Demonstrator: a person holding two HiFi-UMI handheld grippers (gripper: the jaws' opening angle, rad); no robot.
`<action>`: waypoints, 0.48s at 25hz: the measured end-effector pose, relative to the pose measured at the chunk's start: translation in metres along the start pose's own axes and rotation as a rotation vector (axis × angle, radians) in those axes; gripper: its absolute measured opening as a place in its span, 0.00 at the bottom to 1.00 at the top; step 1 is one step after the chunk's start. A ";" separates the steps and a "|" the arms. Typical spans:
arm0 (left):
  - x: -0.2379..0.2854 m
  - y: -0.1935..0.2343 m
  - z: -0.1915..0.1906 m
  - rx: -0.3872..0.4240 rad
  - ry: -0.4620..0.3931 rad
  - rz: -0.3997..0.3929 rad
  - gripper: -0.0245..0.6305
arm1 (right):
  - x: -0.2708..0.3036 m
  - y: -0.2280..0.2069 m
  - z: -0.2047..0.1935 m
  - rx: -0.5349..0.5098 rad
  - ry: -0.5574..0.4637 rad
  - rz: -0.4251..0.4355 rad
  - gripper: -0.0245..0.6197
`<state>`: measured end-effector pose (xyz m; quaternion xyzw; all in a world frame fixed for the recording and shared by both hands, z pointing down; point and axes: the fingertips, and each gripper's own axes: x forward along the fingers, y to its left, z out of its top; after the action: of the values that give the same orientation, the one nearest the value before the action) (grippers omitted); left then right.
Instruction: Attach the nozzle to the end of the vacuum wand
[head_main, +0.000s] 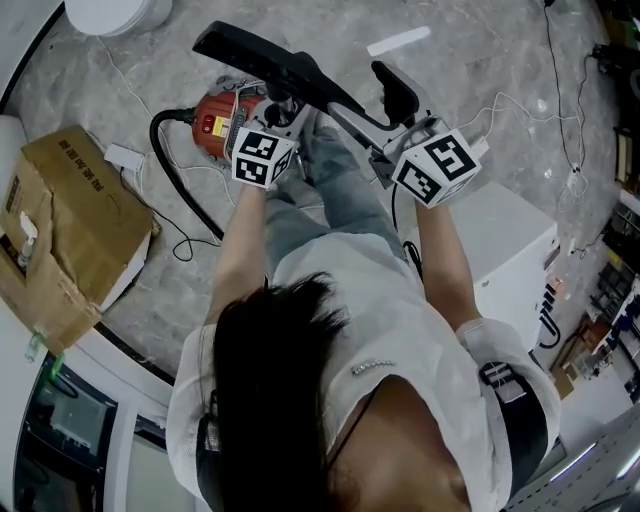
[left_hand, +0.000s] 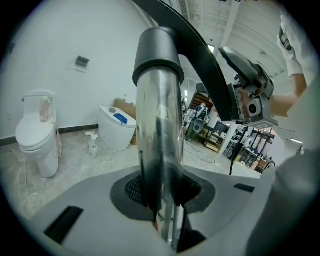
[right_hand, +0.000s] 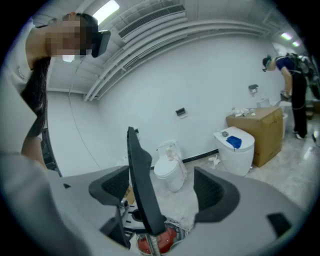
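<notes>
A shiny metal vacuum wand (left_hand: 157, 150) stands upright between the jaws of my left gripper (left_hand: 160, 197), which is shut on it. A black collar (left_hand: 157, 55) caps the wand, and the long black nozzle (head_main: 255, 55) runs on from it. In the head view my left gripper (head_main: 283, 108) is just above the red vacuum canister (head_main: 222, 118). My right gripper (right_hand: 162, 187) is open wide. The nozzle (right_hand: 140, 175) stands between its pads, close to the left one, with neither pad pressing on it. The right gripper (head_main: 375, 100) sits beside the nozzle's near end.
A black hose (head_main: 180, 180) curves from the canister over the stone floor, among thin cables. A cardboard box (head_main: 70, 215) lies at the left, a white cabinet (head_main: 510, 240) at the right. Two toilets (right_hand: 167, 170) (right_hand: 235, 147) and a person (right_hand: 295, 95) are by the far wall.
</notes>
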<state>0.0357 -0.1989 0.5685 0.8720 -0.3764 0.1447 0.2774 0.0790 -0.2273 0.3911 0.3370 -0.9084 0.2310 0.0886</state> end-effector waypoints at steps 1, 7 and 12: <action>-0.001 0.001 -0.001 -0.001 0.002 0.002 0.18 | -0.004 -0.005 0.003 0.020 -0.026 -0.022 0.66; -0.008 0.009 -0.004 -0.023 -0.003 0.029 0.18 | -0.023 -0.031 0.001 0.076 -0.097 -0.154 0.66; -0.008 0.011 -0.004 -0.028 -0.004 0.036 0.18 | -0.033 -0.056 -0.015 0.154 -0.124 -0.288 0.65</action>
<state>0.0220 -0.1987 0.5724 0.8614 -0.3948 0.1426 0.2859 0.1407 -0.2387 0.4141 0.4832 -0.8340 0.2636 0.0384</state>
